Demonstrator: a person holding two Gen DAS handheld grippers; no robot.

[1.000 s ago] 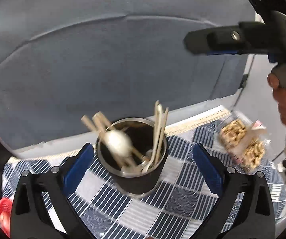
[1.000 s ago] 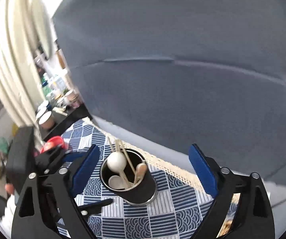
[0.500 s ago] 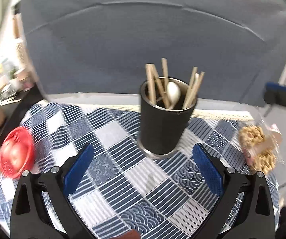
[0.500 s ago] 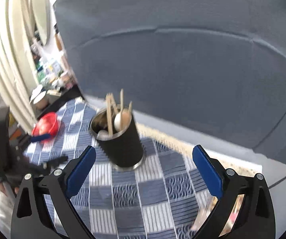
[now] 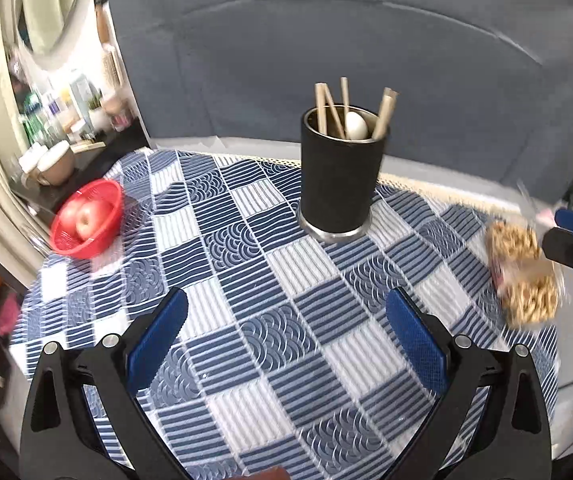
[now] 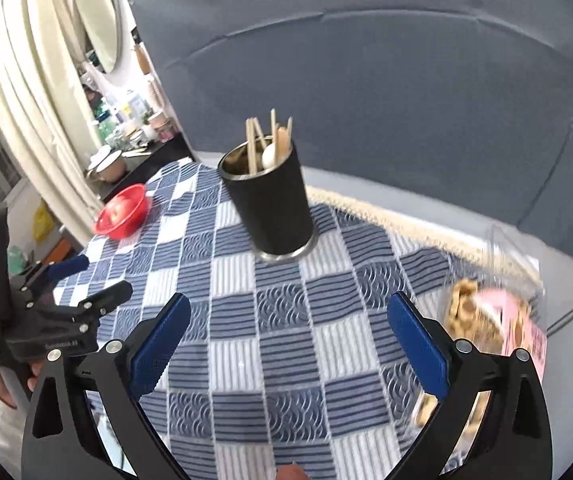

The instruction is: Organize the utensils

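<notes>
Black holder already carries the utensils, so both my grippers, left gripper and right gripper, stand wide and empty and should clear it gently.

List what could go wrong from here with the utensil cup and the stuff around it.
1. The black utensil cup is tall and narrow, with chopsticks leaning out above the rim; a sideways bump from either open gripper could tip it.
2. The snack bag lies right beside the right gripper, near the table edge, and could be knocked off.
3. The red basket of apples also sits at the cloth's edge.
</notes>
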